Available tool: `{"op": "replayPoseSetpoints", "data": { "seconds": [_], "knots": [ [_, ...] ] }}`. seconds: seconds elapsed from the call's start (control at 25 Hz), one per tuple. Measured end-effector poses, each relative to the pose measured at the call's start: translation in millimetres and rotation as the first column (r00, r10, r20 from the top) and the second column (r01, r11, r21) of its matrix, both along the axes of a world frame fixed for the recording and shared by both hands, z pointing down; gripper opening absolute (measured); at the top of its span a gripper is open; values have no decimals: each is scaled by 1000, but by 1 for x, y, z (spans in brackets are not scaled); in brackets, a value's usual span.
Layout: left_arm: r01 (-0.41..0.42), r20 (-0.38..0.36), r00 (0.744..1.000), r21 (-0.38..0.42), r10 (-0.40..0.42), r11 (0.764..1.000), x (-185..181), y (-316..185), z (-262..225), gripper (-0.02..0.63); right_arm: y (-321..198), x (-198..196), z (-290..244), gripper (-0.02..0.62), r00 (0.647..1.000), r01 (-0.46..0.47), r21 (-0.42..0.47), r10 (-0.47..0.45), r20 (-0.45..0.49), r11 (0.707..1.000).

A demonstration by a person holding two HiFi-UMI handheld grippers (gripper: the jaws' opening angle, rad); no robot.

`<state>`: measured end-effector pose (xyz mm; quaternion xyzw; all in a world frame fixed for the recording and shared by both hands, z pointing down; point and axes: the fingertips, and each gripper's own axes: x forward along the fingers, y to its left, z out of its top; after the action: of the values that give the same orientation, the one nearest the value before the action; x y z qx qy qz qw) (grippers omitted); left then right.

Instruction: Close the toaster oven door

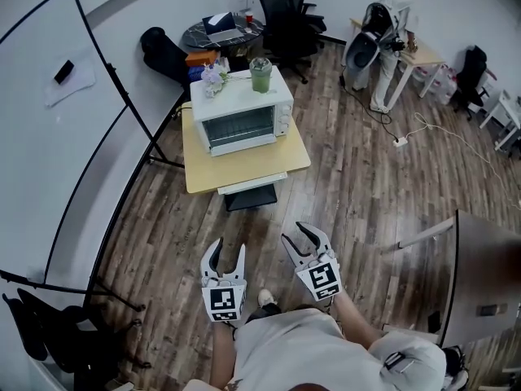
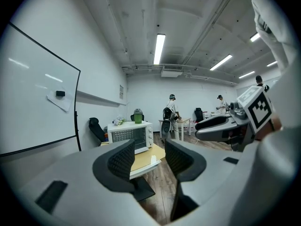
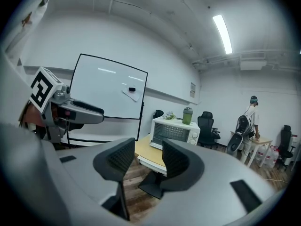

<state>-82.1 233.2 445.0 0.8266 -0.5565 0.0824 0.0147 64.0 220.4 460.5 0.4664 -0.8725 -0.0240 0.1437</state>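
- While both claws hang close in front of the person's body, the left gripper (image 1: pixel 227 247) has its jaws drawn in to a narrow slit with nothing between the ribbed pads; its own view shows only floor and the far table through the gap.
- The right gripper (image 1: pixel 298 236) is the same: jaws pulled nearly together and empty, just beside the left one and pointing the same way.
- Between the grippers and the work lies a stretch of bare wooden floor (image 1: pixel 342 186), so neither claw is touching or even near the task's thing.
- Beyond that stands a small yellow-topped table (image 1: pixel 244 171), and the white toaster oven (image 1: pixel 244 116) sits at its back half, well apart from both grippers.
- The oven's glass door looks upright and flush with the front, window and rack visible through it, control knobs on its right side.
- A green lidded cup (image 1: pixel 260 74) and a small bunch of flowers (image 1: pixel 213 78) rest on the oven's top.
- Judged from this, the door appears already closed, so nothing of the task seems left.
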Motion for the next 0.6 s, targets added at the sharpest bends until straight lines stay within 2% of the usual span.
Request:
{"op": "replayPoseSetpoints", "data": {
  "seconds": [0.36, 0.6],
  "knots": [
    [-43, -23, 999, -11, 43, 999, -5, -33, 6, 195, -24, -7, 5, 184, 999, -38, -18, 38, -9, 999],
    [-60, -13, 998, -14, 60, 998, -7, -59, 10, 193, -50, -11, 5, 184, 999, -43, -20, 43, -15, 999]
  ]
}}
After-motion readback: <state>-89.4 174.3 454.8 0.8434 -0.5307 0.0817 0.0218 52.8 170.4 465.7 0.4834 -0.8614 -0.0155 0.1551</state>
